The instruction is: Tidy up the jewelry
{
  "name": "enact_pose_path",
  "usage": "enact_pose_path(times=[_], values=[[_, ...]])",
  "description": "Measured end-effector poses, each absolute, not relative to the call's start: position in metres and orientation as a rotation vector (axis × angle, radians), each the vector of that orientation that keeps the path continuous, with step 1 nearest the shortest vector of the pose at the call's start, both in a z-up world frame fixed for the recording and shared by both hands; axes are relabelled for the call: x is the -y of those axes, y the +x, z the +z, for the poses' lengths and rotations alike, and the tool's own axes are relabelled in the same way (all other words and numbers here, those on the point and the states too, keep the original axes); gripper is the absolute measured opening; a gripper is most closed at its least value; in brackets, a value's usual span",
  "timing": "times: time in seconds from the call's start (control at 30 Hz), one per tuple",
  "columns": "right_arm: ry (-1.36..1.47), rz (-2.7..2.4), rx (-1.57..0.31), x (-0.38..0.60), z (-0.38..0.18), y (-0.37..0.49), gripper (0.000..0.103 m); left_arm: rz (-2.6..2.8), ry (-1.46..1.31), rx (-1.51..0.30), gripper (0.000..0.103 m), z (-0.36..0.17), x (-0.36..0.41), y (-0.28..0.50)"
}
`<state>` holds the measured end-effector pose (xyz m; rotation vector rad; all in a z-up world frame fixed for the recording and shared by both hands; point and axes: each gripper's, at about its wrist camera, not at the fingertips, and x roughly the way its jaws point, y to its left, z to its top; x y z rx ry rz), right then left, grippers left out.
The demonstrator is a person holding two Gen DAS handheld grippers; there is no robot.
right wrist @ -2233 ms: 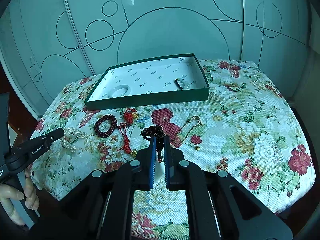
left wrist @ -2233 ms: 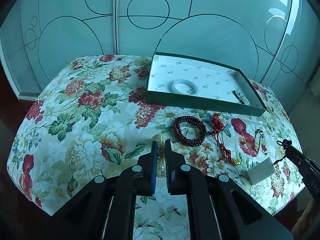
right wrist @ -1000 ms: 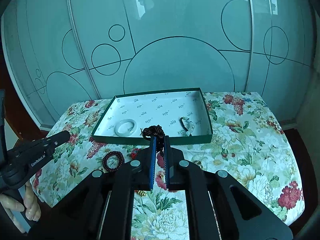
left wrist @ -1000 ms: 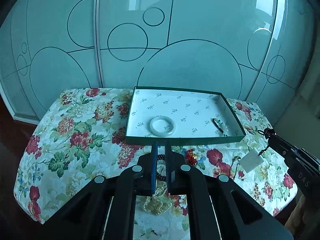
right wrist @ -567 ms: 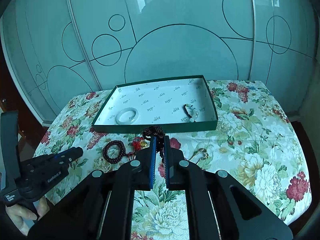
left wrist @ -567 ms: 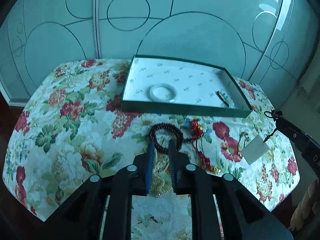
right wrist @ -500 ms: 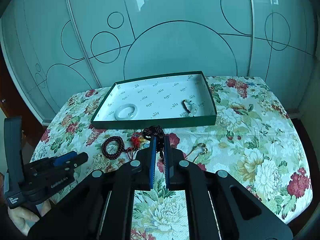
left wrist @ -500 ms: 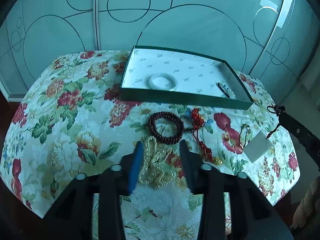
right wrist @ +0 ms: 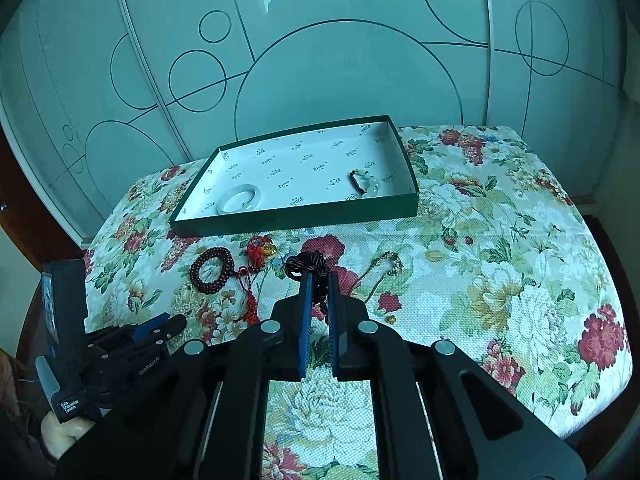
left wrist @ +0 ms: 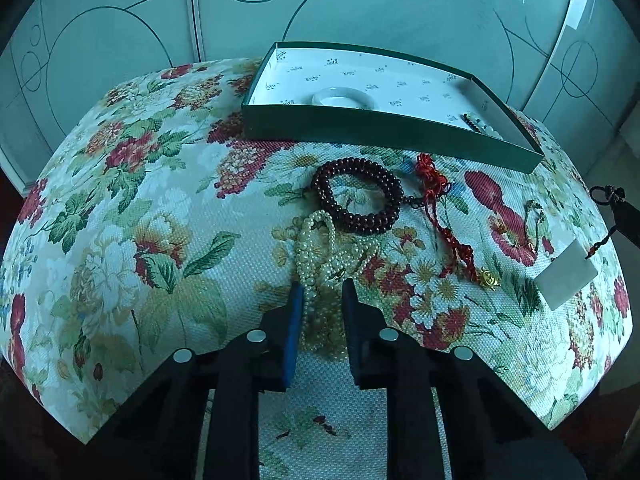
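A green box (left wrist: pixel 384 130) (right wrist: pixel 296 216) with a white lining stands at the back of the floral cloth. It holds a white bangle (left wrist: pixel 344 98) (right wrist: pixel 240 199) and a bead bracelet (right wrist: pixel 366 184). My left gripper (left wrist: pixel 320 290) is open, its jaws either side of a heap of pearl necklace (left wrist: pixel 328 248). A dark red bead bracelet (left wrist: pixel 358 196) (right wrist: pixel 212 270) and a red cord charm (left wrist: pixel 438 208) lie just beyond. My right gripper (right wrist: pixel 318 280) is shut on a black cord (right wrist: pixel 308 264), whose white tag (left wrist: pixel 566 276) hangs over the cloth.
A thin gold chain (right wrist: pixel 384 264) lies on the cloth right of the right gripper. The left gripper also shows low at the left in the right wrist view (right wrist: pixel 160 328). Frosted glass doors (right wrist: pixel 320 60) stand behind the table. The cloth drops off at the near edge.
My left gripper opened, came down and moved forward over the pearl necklace, jaws now either side of it. My right gripper stayed shut on the black cord and shifted a little lower.
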<state>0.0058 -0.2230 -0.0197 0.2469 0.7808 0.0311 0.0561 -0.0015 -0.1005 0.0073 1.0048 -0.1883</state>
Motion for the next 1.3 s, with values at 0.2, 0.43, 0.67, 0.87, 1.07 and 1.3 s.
enact_pose_path(times=[0.2,0.43,0.67,0.87,1.07,1.3], values=[[0.252,0.032,-0.78,0.224,-0.021,0.006,0.007,-0.198,-0.027,-0.951,0.01,-0.085,-0.006,0.057],[0.256,0.038,-0.767,0.224,-0.016,0.005,0.007,-0.201,-0.028,-0.857,0.01,-0.048,-0.009,0.055],[0.249,0.053,-0.73,0.222,0.002,0.006,0.007,-0.223,-0.033,-0.797,0.01,-0.014,-0.009,0.059],[0.224,0.066,-0.68,0.219,0.022,0.021,0.007,-0.249,-0.015,-0.749,0.01,0.011,-0.002,0.073],[0.21,0.076,-0.624,0.219,0.043,0.051,0.007,-0.252,0.001,-0.714,0.01,0.026,0.007,0.104],[0.23,0.098,-0.617,0.221,0.042,0.1,0.007,-0.244,-0.006,-0.724,0.01,0.022,0.014,0.153]])
